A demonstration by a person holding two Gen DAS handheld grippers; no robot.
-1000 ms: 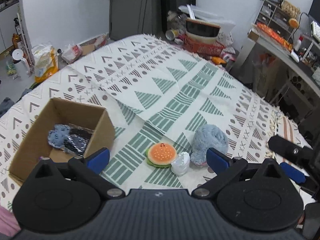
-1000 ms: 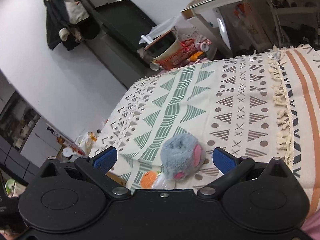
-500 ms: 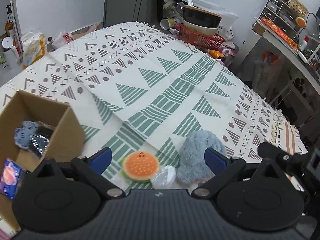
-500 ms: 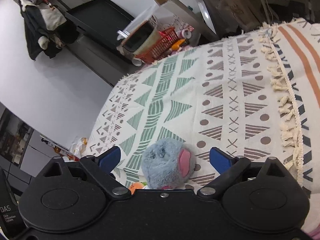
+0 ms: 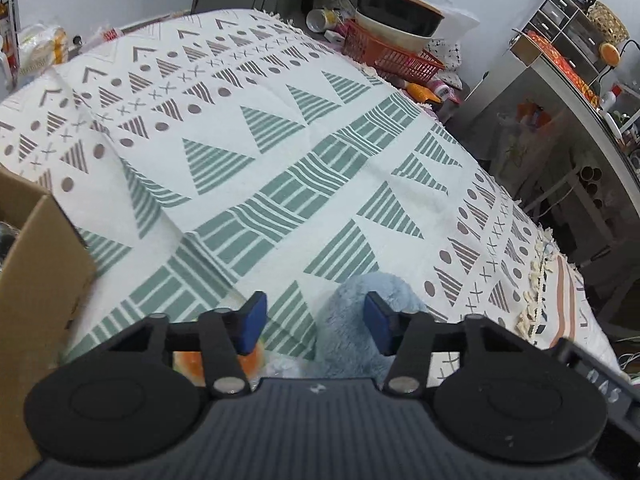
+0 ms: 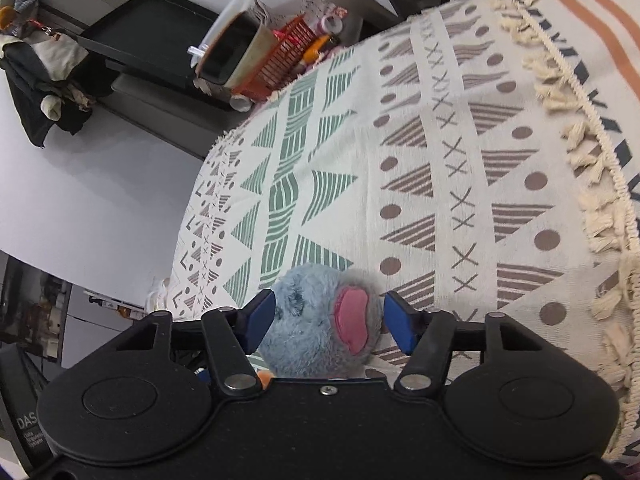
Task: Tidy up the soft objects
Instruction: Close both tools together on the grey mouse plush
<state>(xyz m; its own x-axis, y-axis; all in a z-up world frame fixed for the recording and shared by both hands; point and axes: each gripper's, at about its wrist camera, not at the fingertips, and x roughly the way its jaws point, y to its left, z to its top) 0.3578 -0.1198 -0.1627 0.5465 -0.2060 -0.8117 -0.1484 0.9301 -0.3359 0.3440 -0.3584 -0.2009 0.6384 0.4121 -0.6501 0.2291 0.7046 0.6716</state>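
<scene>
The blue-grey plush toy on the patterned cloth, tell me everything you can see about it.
The blue-grey plush toy is a rounded, fluffy lump of soft fur with a pink patch on one side, perhaps an ear or a foot. It lies on the patterned cloth, near the camera. The right gripper has its blue pads on either side of it, jaws open; whether they touch the fur is unclear. In the left wrist view an orange toy lies close beside it.

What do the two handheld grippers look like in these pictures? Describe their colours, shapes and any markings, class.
Both look alike. The left gripper has a ribbed dark grey body, two round black discs, black linkage arms with silver pivot pins, and blue pads on its fingertips. The right gripper has a smooth black body with a central screw and the same discs, arms and blue pads. White lettering beginning "DAS" marks the other unit at each frame edge.
</scene>
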